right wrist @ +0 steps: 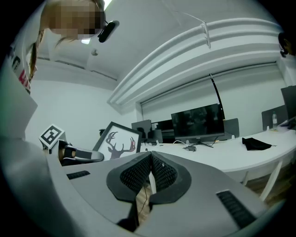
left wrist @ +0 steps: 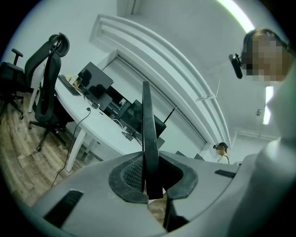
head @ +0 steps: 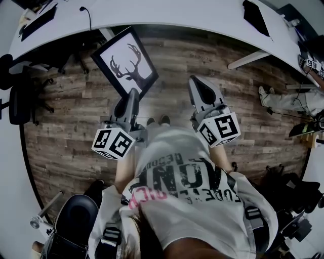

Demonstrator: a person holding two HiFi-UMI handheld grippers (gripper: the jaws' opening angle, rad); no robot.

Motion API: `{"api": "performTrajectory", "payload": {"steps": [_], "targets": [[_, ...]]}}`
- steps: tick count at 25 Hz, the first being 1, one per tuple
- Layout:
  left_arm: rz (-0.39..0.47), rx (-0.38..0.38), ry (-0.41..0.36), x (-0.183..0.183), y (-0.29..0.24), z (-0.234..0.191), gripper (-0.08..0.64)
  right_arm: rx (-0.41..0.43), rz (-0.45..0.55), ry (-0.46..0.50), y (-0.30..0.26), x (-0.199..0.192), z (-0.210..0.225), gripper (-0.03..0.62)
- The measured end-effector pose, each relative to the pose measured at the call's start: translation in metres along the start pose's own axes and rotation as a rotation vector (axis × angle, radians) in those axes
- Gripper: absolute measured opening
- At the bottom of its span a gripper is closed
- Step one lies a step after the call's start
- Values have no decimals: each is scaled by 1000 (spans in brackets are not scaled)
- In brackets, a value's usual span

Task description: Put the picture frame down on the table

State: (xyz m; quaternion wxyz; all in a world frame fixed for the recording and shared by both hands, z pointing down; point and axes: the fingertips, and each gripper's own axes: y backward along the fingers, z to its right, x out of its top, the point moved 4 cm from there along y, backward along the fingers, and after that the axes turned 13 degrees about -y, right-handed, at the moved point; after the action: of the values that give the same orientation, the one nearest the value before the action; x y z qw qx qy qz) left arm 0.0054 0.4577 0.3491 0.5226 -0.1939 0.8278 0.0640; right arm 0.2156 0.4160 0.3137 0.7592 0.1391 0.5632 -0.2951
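Note:
The picture frame is black with a white print of deer antlers. It hangs tilted over the wooden floor, short of the curved white table. My left gripper is shut on its lower edge. In the left gripper view the frame shows edge-on as a thin dark bar rising between the pads of the left gripper. My right gripper is beside it to the right, shut and empty. The right gripper view shows its own jaws pressed together, with the frame off to the left.
Black office chairs stand at the left, one of them by the desk. A monitor and a dark cloth are on the table. Another person's legs reach in at the right. A further chair is behind me.

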Motion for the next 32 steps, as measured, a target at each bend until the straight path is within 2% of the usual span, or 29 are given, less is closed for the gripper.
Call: {"api": "performTrajectory", "payload": {"steps": [8,14,18,24,32], "targets": [[28,62,29,-8,4,-5,31,-13,-31,-21,10,-11,16,2],[23,85,37,0,-8,-27,31,-16,-43,-41,-12,-9,23,2],[22,76,42,12,-31,-49,31,-25,-60,-47,-46,-7,28,2],[19,52,39,48,-75,-100,31,-16,-47,-51,-125,10,27,2],[2,9,27,84,-121,-154,31,-62,-24,-58,-193,23,27,2]]}}
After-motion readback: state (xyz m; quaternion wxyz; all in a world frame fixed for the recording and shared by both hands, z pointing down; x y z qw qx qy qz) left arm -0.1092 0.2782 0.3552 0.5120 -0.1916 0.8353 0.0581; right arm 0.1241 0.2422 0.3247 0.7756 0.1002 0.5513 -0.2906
